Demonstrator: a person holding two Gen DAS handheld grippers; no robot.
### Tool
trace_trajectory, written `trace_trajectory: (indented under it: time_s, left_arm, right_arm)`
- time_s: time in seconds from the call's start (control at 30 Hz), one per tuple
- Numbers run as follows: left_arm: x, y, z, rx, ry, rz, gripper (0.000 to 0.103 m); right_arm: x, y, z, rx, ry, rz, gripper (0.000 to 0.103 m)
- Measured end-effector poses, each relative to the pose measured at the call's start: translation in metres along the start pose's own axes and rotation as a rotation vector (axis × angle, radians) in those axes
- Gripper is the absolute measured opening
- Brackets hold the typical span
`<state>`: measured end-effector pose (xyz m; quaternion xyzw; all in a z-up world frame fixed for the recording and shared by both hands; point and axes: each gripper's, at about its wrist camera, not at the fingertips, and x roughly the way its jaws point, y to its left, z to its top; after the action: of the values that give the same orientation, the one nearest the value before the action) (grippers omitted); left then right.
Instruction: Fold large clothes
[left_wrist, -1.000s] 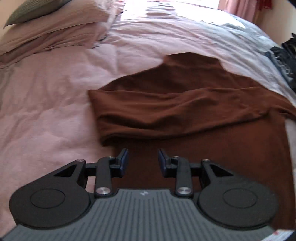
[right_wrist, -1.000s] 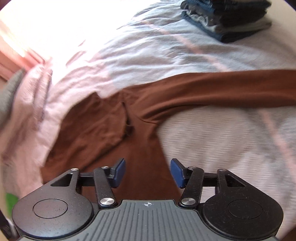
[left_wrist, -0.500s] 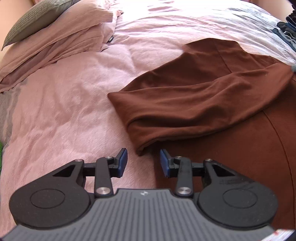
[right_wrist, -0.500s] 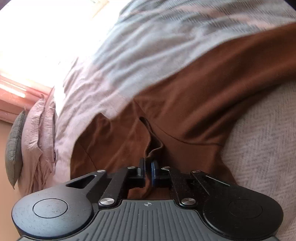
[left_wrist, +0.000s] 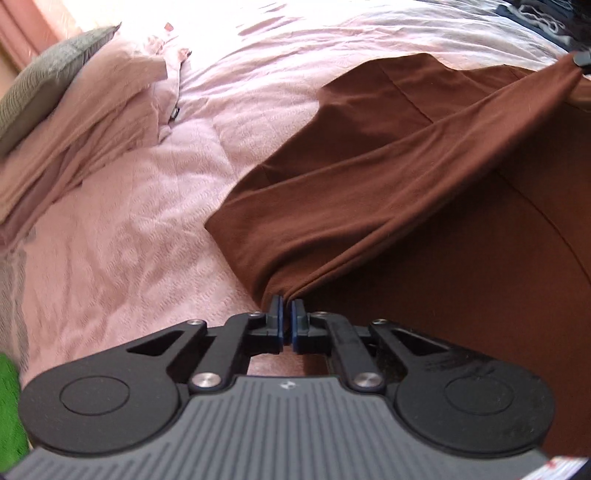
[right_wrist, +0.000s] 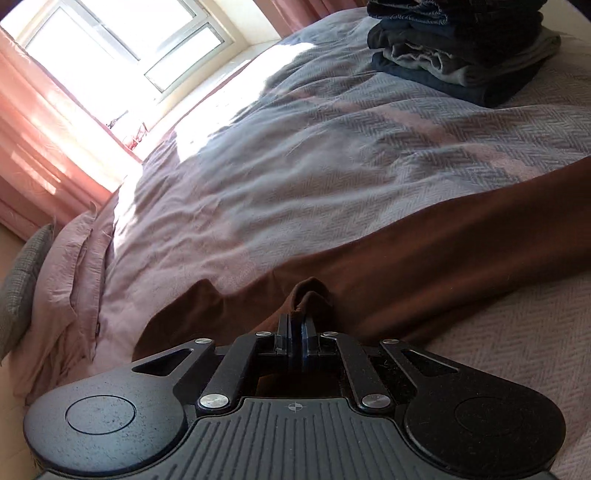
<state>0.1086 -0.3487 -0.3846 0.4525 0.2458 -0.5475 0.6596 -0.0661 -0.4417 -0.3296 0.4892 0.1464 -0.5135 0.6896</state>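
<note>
A large brown long-sleeved garment (left_wrist: 424, 177) lies spread on a bed. My left gripper (left_wrist: 286, 310) is shut on the near corner of its folded-over part, and the cloth runs taut from there up to the far right, where a dark tip of the other gripper (left_wrist: 581, 59) holds it. In the right wrist view my right gripper (right_wrist: 295, 321) is shut on a bunched fold of the same brown garment (right_wrist: 424, 251), lifted a little off the bedspread. One sleeve stretches away to the right edge.
The pink bedspread (left_wrist: 129, 240) covers the bed. Pink pillows (left_wrist: 85, 122) and a grey cushion (left_wrist: 48, 74) lie at the far left. A stack of folded dark clothes (right_wrist: 461, 51) sits at the far right of the bed. A window (right_wrist: 110, 48) with pink curtains is behind.
Both grippers went from open to shut on the brown garment. The cloth between them has been raised and pulled taut, and the right view now tilts up toward the window.
</note>
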Motion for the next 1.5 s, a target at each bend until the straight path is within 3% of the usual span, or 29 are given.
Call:
trace_trajectory:
  time_s: [0.07,0.2,0.27,0.4,0.53,0.7,0.8,0.93,1.03,1.1,1.13,1.17,1.23,1.33,1.43,1.5]
  left_arm:
    - [-0.003,-0.003,-0.002,0.059,-0.004,0.009,0.003]
    - [0.006,-0.012,-0.004,0.091,0.095,-0.033,0.006]
    - [0.002,-0.006,-0.002,0.028,0.12,-0.044,0.01]
    - [-0.022,0.015,0.011,-0.199,0.086,-0.132,0.011]
    - [-0.03,0.013,0.031,-0.301,0.068,-0.18,0.017]
    - [-0.023,-0.006,0.055,-0.392,0.092,-0.223,0.018]
    - [-0.019,-0.014,0.067,-0.453,0.108,-0.239,0.022]
    - [-0.016,-0.023,0.08,-0.477,0.117,-0.252,0.025]
    - [-0.017,-0.03,0.088,-0.479,0.12,-0.258,0.025]
    - [-0.02,-0.032,0.09,-0.484,0.115,-0.265,0.025]
    - [-0.022,-0.033,0.09,-0.485,0.112,-0.266,0.025]
    - [-0.024,-0.032,0.09,-0.486,0.109,-0.264,0.025]
    - [-0.03,-0.027,0.085,-0.496,0.104,-0.257,0.025]
    - [-0.035,-0.011,0.071,-0.538,0.113,-0.244,0.025]
    - [-0.042,0.007,0.054,-0.598,0.121,-0.24,0.025]
    - [-0.047,0.02,0.043,-0.638,0.119,-0.241,0.025]
  right_arm:
    - [0.0,-0.004,-0.002,0.001,0.015,-0.005,0.001]
    - [0.027,-0.023,-0.017,-0.012,0.151,-0.171,0.001]
    - [0.022,-0.029,-0.018,0.038,0.156,-0.155,0.002]
    - [-0.007,-0.033,-0.012,0.045,0.141,-0.127,0.027]
    - [-0.049,-0.091,-0.001,0.208,0.028,-0.143,0.032]
    - [-0.105,-0.218,0.012,0.596,-0.19,-0.263,0.032]
    - [-0.132,-0.282,0.017,0.758,-0.306,-0.302,0.032]
    - [-0.147,-0.345,0.02,0.983,-0.452,-0.184,0.034]
    - [-0.136,-0.364,0.027,1.063,-0.471,-0.146,0.036]
    - [-0.128,-0.363,0.037,1.045,-0.467,-0.171,0.034]
    - [-0.126,-0.357,0.046,1.003,-0.455,-0.198,0.025]
    - [-0.125,-0.349,0.058,0.934,-0.441,-0.215,0.0]
    - [-0.131,-0.321,0.082,0.781,-0.465,-0.242,0.0]
    - [-0.142,-0.241,0.123,0.486,-0.485,-0.234,0.0]
    - [-0.145,-0.131,0.146,0.174,-0.496,-0.131,0.0]
    - [-0.144,-0.046,0.141,-0.062,-0.486,-0.019,0.0]
